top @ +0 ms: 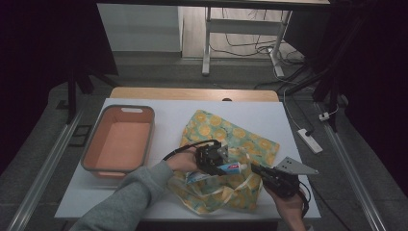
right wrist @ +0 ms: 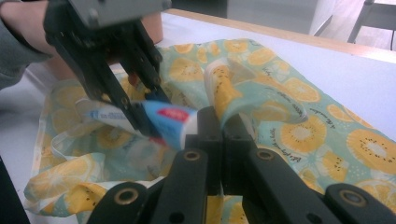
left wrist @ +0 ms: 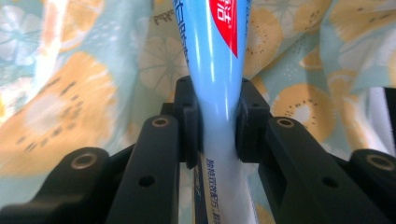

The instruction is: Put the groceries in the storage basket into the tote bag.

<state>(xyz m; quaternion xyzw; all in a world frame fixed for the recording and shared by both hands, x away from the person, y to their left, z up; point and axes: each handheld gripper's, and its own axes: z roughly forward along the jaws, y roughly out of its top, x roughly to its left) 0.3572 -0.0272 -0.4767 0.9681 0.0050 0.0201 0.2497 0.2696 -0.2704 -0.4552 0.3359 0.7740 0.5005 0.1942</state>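
A blue and white toothpaste tube point(left wrist: 215, 56) with a red label is clamped between the jaws of my left gripper point(left wrist: 218, 119). In the high view the left gripper point(top: 217, 166) holds the tube point(top: 232, 168) level over the mouth of a fabric bag point(top: 240, 137) printed with yellow citrus slices. My right gripper point(right wrist: 223, 123) is shut on a folded edge of the bag point(right wrist: 224, 88) and holds it up. In the high view the right gripper point(top: 255, 170) sits at the bag's right front, close to the tube's cap end. The tube point(right wrist: 168, 119) points toward the right gripper's jaws.
A salmon-coloured bin point(top: 150, 139) with a grey rim stands on the left of the white table point(top: 168, 110). A person's grey sleeve point(top: 125, 197) comes in from the bottom left. A power strip point(top: 309, 139) lies on the floor to the right.
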